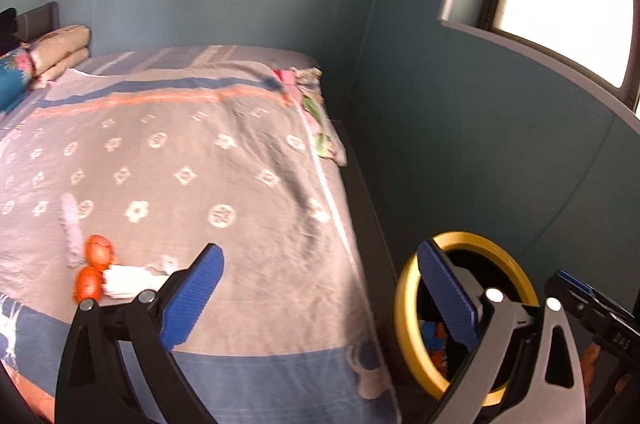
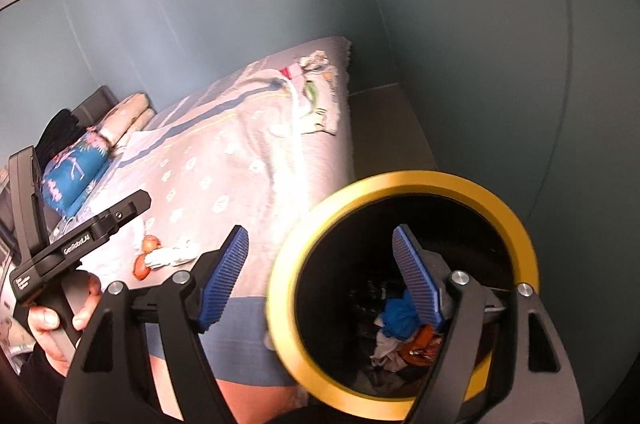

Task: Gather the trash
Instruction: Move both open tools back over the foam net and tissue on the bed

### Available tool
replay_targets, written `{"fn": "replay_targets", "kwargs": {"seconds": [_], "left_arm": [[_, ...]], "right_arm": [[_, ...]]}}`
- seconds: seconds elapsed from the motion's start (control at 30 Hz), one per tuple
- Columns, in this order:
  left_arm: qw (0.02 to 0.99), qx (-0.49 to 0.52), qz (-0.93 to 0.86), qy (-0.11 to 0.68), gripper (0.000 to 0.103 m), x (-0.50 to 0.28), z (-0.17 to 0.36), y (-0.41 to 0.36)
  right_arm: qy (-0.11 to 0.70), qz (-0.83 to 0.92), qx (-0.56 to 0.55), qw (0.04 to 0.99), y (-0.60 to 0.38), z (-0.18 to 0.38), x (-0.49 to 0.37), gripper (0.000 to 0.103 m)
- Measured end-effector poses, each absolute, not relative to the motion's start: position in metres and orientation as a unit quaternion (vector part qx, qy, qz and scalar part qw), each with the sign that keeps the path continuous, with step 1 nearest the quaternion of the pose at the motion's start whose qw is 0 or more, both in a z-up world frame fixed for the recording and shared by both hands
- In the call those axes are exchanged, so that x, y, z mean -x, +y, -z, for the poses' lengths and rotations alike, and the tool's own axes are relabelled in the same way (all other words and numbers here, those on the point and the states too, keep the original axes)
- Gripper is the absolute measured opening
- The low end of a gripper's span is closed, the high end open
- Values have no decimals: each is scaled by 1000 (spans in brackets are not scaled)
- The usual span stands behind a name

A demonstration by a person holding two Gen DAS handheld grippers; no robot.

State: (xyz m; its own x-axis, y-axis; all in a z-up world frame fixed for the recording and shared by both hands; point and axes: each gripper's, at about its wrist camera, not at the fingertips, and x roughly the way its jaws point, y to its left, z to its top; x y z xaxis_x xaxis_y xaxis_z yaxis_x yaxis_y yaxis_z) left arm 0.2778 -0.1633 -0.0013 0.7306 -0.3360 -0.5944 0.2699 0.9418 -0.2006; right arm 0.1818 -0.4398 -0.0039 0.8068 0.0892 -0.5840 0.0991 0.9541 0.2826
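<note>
Beside the bed [image 2: 224, 175], the yellow-rimmed bin [image 2: 400, 179] holds seemingly crumpled wrappers [image 2: 404, 336]; both tools gape, empty.

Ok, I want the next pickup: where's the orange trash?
The orange trash lies on the bed near its front edge, touching white tissue; in the left wrist view it's low left, beside the left gripper.

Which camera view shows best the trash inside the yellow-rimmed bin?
The right wrist view: it looks down into the bin and shows blue, white and orange trash at the bottom. The left wrist view shows the bin side-on, partly hidden behind a finger, with only a scrap visible.
</note>
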Motion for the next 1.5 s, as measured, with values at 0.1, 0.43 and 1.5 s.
{"fn": "replay_targets", "kwargs": {"seconds": [0.1, 0.43, 1.5], "left_arm": [[936, 48, 142, 320, 95, -277, -3, -140], [946, 58, 63, 314, 95, -283, -6, -57], [915, 131, -108, 365, 95, -360, 65, 123]], "right_arm": [[311, -16, -140, 940, -423, -2, -188, 74], [309, -66, -91, 944, -358, -24, -206, 76], [348, -182, 28, 919, -185, 16, -307, 82]]}}
